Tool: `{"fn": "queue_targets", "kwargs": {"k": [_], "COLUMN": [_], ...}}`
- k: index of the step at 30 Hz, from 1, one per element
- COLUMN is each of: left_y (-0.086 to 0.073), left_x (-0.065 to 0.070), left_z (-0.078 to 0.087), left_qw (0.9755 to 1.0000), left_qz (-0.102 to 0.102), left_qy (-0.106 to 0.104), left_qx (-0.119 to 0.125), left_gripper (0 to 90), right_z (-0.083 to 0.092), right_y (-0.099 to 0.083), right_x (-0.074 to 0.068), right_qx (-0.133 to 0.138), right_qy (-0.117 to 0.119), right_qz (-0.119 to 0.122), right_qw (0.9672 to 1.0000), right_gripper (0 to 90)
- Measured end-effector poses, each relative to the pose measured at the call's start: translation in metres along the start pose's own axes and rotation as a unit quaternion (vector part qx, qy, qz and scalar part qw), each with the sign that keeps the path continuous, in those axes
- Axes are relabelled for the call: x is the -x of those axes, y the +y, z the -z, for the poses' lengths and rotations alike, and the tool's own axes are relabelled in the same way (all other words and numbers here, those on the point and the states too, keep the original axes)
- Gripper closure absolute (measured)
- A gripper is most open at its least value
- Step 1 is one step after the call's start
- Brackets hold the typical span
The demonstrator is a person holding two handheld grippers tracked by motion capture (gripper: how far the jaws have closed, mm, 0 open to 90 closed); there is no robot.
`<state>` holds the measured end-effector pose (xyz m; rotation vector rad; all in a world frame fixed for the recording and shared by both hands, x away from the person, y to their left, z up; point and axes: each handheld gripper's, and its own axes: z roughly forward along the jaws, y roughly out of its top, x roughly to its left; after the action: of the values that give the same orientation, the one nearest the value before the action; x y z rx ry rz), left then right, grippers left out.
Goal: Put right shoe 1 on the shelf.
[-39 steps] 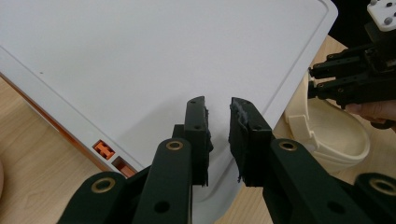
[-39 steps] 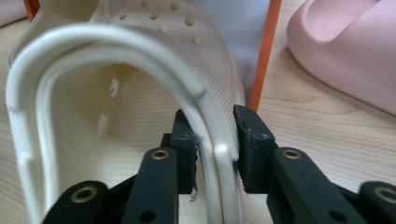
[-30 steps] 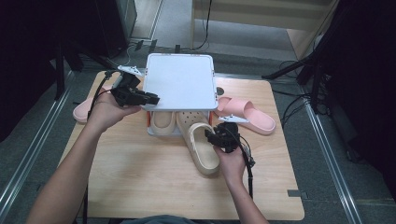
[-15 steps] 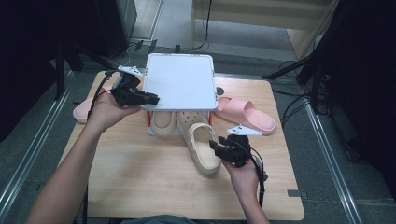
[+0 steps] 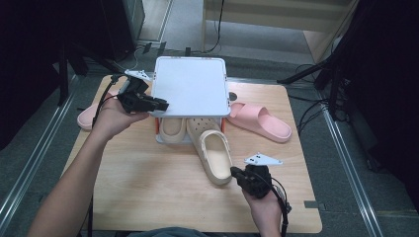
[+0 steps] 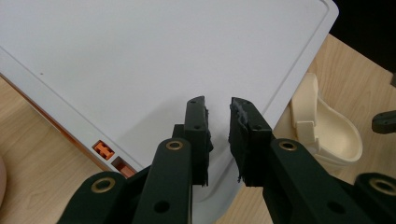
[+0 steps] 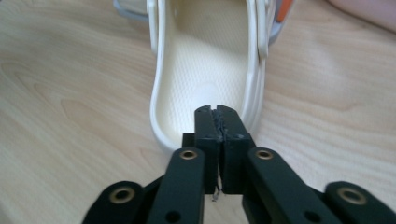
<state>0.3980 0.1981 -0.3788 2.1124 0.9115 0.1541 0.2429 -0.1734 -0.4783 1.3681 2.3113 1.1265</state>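
A white lid stands raised over a low box, and my left gripper is shut on its near left corner. In the left gripper view the jaws straddle that corner of the lid. One cream clog lies in the box under the lid. A second cream clog sticks out of it onto the table, heel toward me. My right gripper sits just behind that heel, apart from it. Its jaws have just been closing and are shut with nothing between them, in front of the clog.
A pink slipper lies right of the box, and another pink slipper lies at the table's left edge behind my left hand. The wooden table has free room in front. Metal rails run along both sides on the floor.
My right gripper has drawn back from the clog's heel toward the near right of the table, and its jaws have shut. The left gripper and the lid have kept still.
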Motion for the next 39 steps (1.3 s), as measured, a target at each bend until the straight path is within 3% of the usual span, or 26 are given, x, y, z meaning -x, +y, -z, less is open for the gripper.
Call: {"fn": "queue_targets", "kwargs": {"k": [9,12,14,21,31,34,39], "left_y": [0.000,0.000,0.000,0.000,0.000,-0.001,-0.001], "left_x": [0.000,-0.001,-0.001,0.000,-0.001,-0.001,-0.001], "left_z": [0.000,0.000,0.000,0.000,0.000,0.000,0.000], "left_qw": [1.0000,1.0000,1.0000,1.0000,1.0000,1.0000,1.0000], "left_qz": [-0.001,-0.001,-0.002,0.000,-0.001,0.000,-0.001], "left_qy": [0.000,-0.001,-0.002,-0.001,-0.004,-0.005,-0.004], "left_qx": [0.001,0.001,0.001,0.002,0.002,0.003,0.003], "left_gripper": [76.7,76.7,76.7,76.7,76.7,76.7,76.7], "right_z": [-0.008,-0.016,-0.018,-0.024,-0.047,-0.049,-0.059], "right_y": [-0.012,-0.015,-0.014,-0.011,0.001,0.010,0.021], "right_x": [0.005,0.000,-0.005,-0.011,-0.033,-0.036,-0.034], "right_qx": [-0.055,-0.076,-0.075,-0.069,-0.035,-0.012,-0.013], "right_qy": [0.004,0.010,0.007,0.014,0.027,0.026,0.022], "right_qz": [-0.011,0.002,0.016,0.021,0.055,0.061,0.065], "right_qw": [0.9984,0.9970,0.9970,0.9973,0.9975,0.9977,0.9976], "right_gripper": [90.0,90.0,90.0,90.0,90.0,89.9,89.2]}}
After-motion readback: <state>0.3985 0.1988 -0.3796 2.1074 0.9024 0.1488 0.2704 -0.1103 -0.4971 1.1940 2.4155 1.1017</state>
